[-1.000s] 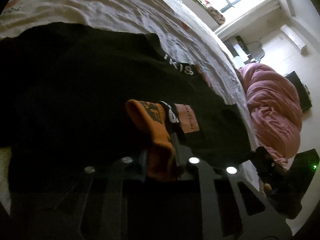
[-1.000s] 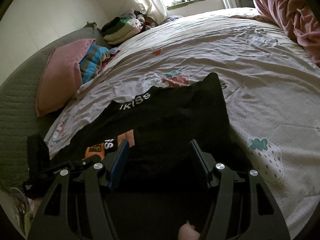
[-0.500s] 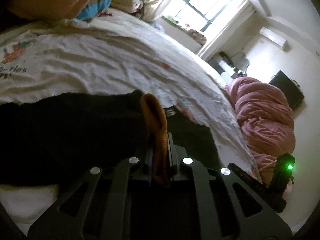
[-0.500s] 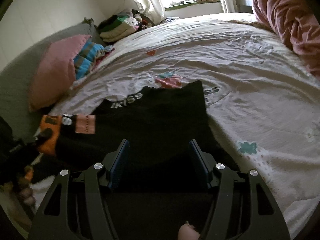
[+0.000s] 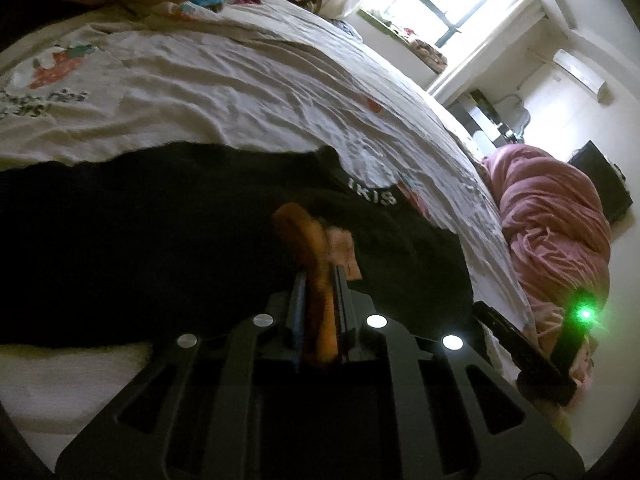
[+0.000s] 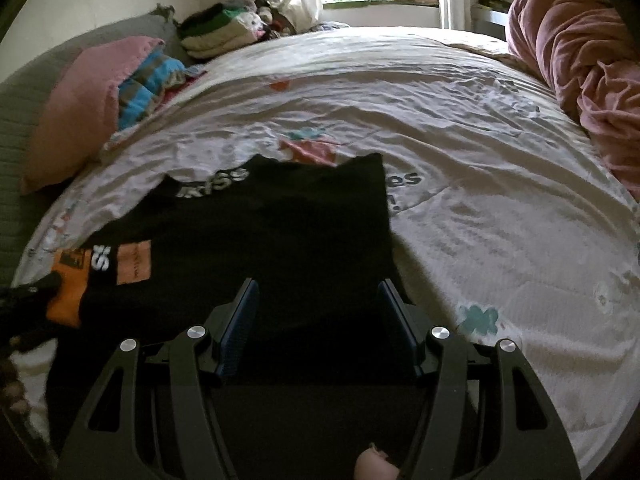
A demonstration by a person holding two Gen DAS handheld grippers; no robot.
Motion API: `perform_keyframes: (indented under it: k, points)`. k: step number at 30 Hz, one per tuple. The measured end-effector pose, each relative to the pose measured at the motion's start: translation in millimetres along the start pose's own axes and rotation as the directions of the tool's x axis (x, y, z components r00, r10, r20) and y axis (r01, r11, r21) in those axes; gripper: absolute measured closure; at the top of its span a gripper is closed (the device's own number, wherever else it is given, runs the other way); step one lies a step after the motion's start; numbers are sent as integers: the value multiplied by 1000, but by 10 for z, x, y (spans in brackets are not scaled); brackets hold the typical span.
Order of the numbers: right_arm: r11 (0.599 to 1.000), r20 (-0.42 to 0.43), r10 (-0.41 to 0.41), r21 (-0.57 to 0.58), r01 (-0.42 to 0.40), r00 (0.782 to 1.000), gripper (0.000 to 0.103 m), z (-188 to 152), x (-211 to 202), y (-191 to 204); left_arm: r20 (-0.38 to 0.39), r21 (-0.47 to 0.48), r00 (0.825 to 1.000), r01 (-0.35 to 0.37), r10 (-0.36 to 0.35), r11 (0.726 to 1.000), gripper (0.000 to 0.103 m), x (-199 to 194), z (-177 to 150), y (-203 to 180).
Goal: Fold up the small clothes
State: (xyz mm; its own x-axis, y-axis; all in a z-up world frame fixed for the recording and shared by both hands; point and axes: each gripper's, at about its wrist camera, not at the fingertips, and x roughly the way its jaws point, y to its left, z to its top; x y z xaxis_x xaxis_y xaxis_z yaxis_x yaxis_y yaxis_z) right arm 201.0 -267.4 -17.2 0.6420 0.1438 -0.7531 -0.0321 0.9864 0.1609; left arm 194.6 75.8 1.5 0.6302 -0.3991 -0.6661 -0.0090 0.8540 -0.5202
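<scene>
Left gripper (image 5: 319, 280) fingers clamp the black garment's (image 6: 280, 232) orange cuff (image 5: 308, 248); right gripper (image 6: 318, 308) fingers gape.

black garment (image 6: 280, 240) spread flat on bed – orange cuff (image 5: 316, 264) lifted, pinched

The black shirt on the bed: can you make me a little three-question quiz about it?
1. True or false: the left gripper is shut on the orange cuff of the black shirt.
2. The right gripper is: A) open over the shirt, B) shut on a pillow.
3. What lies under the shirt?

Key: 1 true; 2 A; 3 the white printed bedsheet.
</scene>
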Motion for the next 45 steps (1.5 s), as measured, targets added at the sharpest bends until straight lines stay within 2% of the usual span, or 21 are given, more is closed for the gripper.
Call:
perform_keyframes:
  k: [5, 8, 10, 12, 15, 18, 20, 22, 24, 26, 27, 31, 33, 35, 36, 38, 42, 45]
  points:
    - [999, -44, -39, 8, 40, 998, 43, 59, 248, -130, 58, 9, 997, -44, 44, 999, 97, -157, 66, 32]
    - [998, -60, -53, 21, 54, 997, 44, 72, 338, -217, 49, 17, 998, -39, 38, 999, 97, -130, 71, 8]
    - [999, -86, -43, 25, 45, 995, 61, 73, 406, -260, 25, 33, 999, -40, 39, 999, 97, -50, 41, -29]
    - [998, -87, -54, 14, 55, 995, 90, 61, 431, -304, -1, 53, 999, -44, 44, 998, 97, 42, -5, -75]
    - [999, -39, -50, -14, 49, 998, 91, 66, 347, -366, -48, 101, 997, -53, 58, 994, 97, 213, -108, -166]
    - [995, -34, -94, -37, 93, 995, 92, 33, 379, -411, -95, 125, 992, -75, 87, 989, 89, 393, -189, -177]
    - [994, -38, -104, -38, 102, 994, 91, 16, 409, -410, -133, 130, 983, -111, 128, 985, 86, 531, -256, -142]
    - [990, -34, -128, -54, 127, 991, 87, 12, 410, -383, -148, 110, 981, -110, 126, 988, 86, 583, -276, -76]
    - [985, -32, -163, -69, 161, 986, 73, 9, 392, -365, -151, 94, 982, -100, 114, 990, 86, 568, -269, -51]
    - [978, 2, -199, -69, 199, 980, 64, 12, 290, -345, -153, 99, 981, -102, 116, 990, 86, 564, -276, -56]
    - [978, 21, -199, -64, 200, 980, 63, 11, 239, -334, -151, 100, 981, -105, 119, 989, 86, 566, -281, -58]
    - [989, 78, -93, -106, 101, 993, 53, -19, 28, -105, -147, 111, 980, -119, 135, 987, 85, 551, -298, -81]
    - [990, 45, -23, -139, 29, 999, 45, -54, 34, 35, -148, 106, 980, -117, 132, 988, 85, 542, -301, -72]
    - [987, -5, 31, -161, -31, 1000, 41, -91, 93, 150, -150, 99, 981, -112, 126, 989, 85, 527, -310, -63]
    - [984, -40, 31, -172, -38, 999, 38, -115, 157, 191, -151, 96, 981, -109, 123, 989, 84, 512, -315, -57]
    - [978, -132, -33, -206, 5, 991, 37, -202, 361, 248, -153, 95, 981, -106, 120, 990, 82, 491, -320, -50]
    - [979, -111, -53, -203, 30, 992, 37, -222, 327, 279, -156, 98, 981, -101, 116, 990, 76, 434, -336, -47]
    - [987, -99, -9, -162, -7, 995, 35, -223, 238, 272, -151, 108, 981, -111, 126, 988, 69, 392, -338, -62]
